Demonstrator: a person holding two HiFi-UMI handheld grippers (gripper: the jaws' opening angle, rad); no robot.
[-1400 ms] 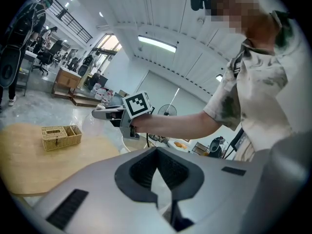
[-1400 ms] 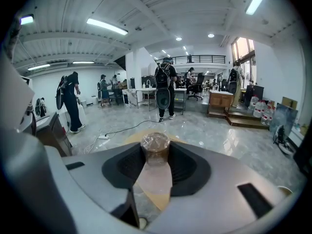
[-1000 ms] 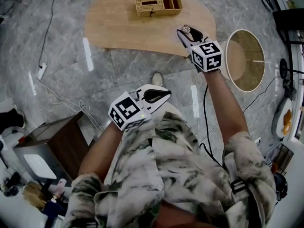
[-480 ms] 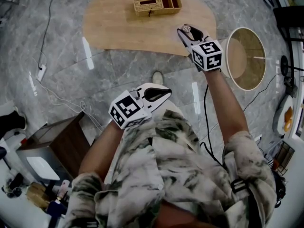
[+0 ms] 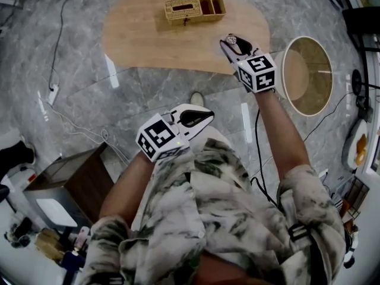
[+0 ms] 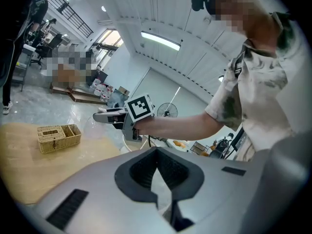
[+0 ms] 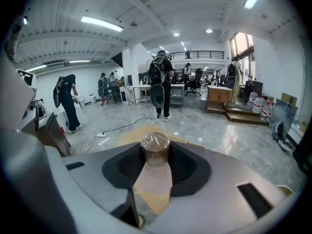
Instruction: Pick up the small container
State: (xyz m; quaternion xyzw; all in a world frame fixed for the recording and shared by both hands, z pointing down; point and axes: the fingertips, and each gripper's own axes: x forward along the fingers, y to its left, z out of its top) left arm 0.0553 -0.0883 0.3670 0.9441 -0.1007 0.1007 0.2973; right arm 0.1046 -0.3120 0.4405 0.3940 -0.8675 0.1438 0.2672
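The small container (image 5: 233, 38), a round clear tub with brown contents and a film lid, sits between the jaws of my right gripper (image 5: 230, 42), which is shut on it above the near right edge of the oval wooden table (image 5: 154, 37). In the right gripper view the container (image 7: 155, 148) fills the gap between the dark pads. My left gripper (image 5: 209, 116) is held close to the person's body, away from the table, shut with nothing in it. Its own view shows the right gripper (image 6: 108, 116) out ahead over the table.
A wicker basket (image 5: 190, 8) with compartments stands at the table's far side. A round side table (image 5: 307, 75) is at the right and a dark cabinet (image 5: 77, 180) at lower left. Cables and a power strip (image 5: 52, 89) lie on the marble floor. People (image 7: 161, 84) stand far off.
My right gripper has shifted slightly up and left in the picture with the container still in it. The left gripper keeps about the same place in the picture.
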